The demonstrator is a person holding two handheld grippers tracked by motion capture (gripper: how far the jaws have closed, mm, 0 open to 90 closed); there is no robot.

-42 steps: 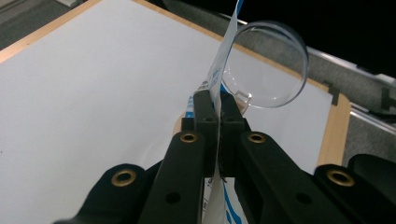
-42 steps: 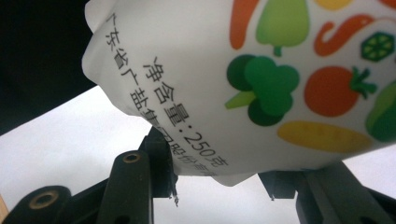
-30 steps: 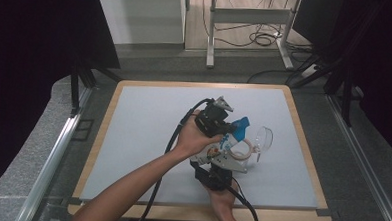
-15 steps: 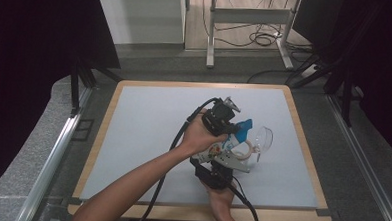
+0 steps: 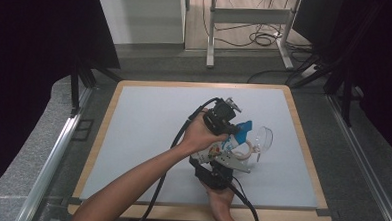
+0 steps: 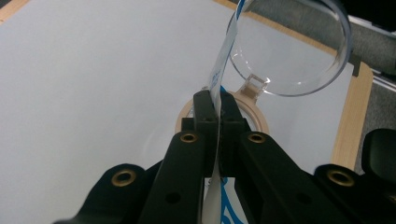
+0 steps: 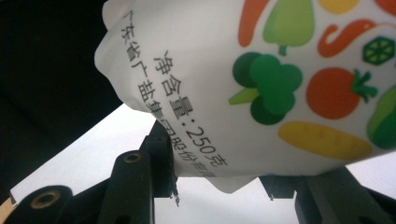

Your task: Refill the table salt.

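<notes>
Left gripper view: pouch [image 6: 223,65] between shut tongs [image 6: 215,105]

This is a lab or test room set up for recording, not a home. A pale grey mat [image 5: 148,133] lies in a wooden frame [image 5: 100,136] on a grey bench [image 5: 26,168] with metal rails [image 5: 49,164] along its sides. Black curtains [image 5: 32,43] close off both sides. Beyond the bench, the legs of a metal stand [image 5: 247,27] rest on a bare floor [image 5: 198,20], where loose cables [image 5: 259,40] lie coiled.
</notes>
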